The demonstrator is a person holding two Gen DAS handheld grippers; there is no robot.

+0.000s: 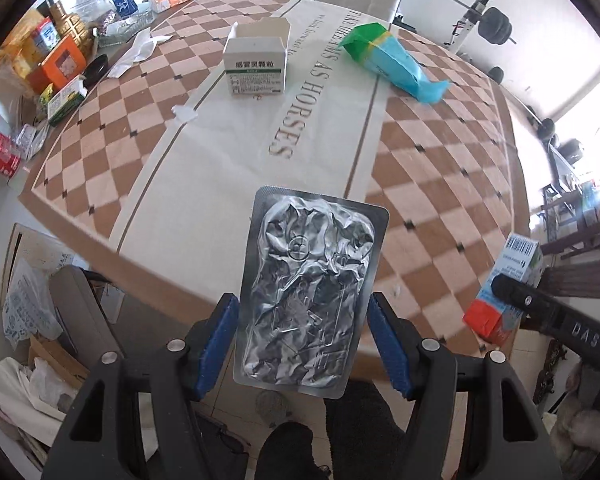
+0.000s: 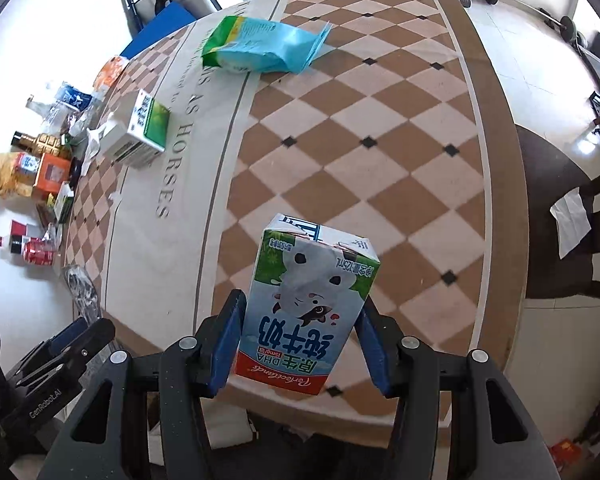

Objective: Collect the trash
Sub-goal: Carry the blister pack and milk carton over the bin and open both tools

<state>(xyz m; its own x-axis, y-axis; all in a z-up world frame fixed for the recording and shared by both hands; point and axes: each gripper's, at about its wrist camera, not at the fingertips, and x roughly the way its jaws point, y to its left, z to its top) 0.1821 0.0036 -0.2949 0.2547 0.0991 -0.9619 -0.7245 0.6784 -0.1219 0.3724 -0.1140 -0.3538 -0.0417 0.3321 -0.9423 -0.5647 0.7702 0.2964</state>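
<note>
Left gripper point(image 1: 304, 344) holds a crumpled silver foil blister pack point(image 1: 312, 300) between its blue pads point(image 1: 220, 344), both pads pressed to the pack's long edges; the pack stands out along the fingers, over the near edge of the table point(image 1: 440, 184). Right gripper point(image 2: 296, 344) clamps a small milk carton point(image 2: 308, 304), its print upside down in the right wrist view, pads against both side faces; the carton is above the checkered tablecloth point(image 2: 360, 120) near its edge. From the left wrist view the same carton appears at 4 o'clock, with the right gripper's dark finger across it.

On the cloth's cream centre band, at 12 o'clock from the foil pack, stands an open white medicine box point(image 1: 256, 60). At 1 o'clock lies a green and blue wrapper point(image 1: 392, 60), flattened, well apart from the box. A small white paper scrap point(image 1: 184, 114) lies at 11 o'clock, just beside the band's edge, and a larger crumpled tissue point(image 1: 136, 52) further off in the same direction.

At 10 o'clock, along the table's far left side, a clutter of packages point(image 1: 56, 64) includes an orange box, a gold bottle and a red can. Beyond the table at 1 o'clock stands a barbell rack point(image 1: 484, 20).
</note>
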